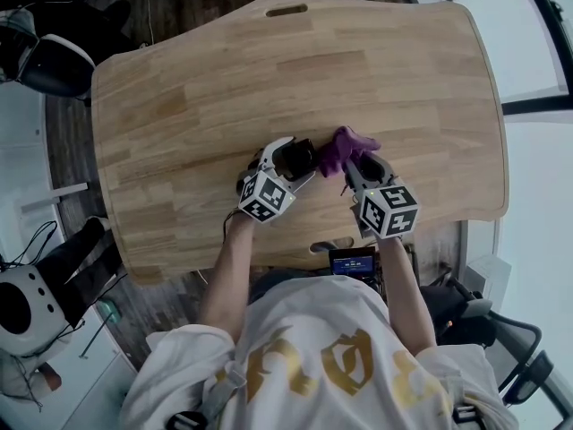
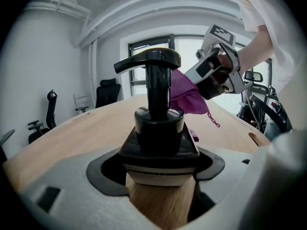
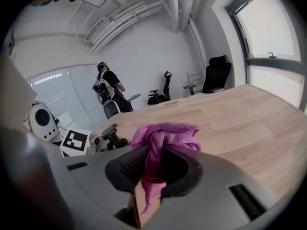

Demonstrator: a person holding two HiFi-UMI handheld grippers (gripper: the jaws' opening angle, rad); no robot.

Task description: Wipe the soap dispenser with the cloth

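Note:
The black pump soap dispenser stands on the wooden table, and my left gripper is shut on its body. In the left gripper view the soap dispenser stands upright between the jaws of the left gripper, spout pointing left. My right gripper is shut on a purple cloth. The cloth presses against the pump's right side, with the right gripper behind it. In the right gripper view the cloth bunches out of the right gripper, and the dispenser's pump shows to the left.
A phone lies at the table's near edge. Black office chairs stand left of the table, and a white rounded device is on the floor. A person stands far back in the room. Windows run along the right.

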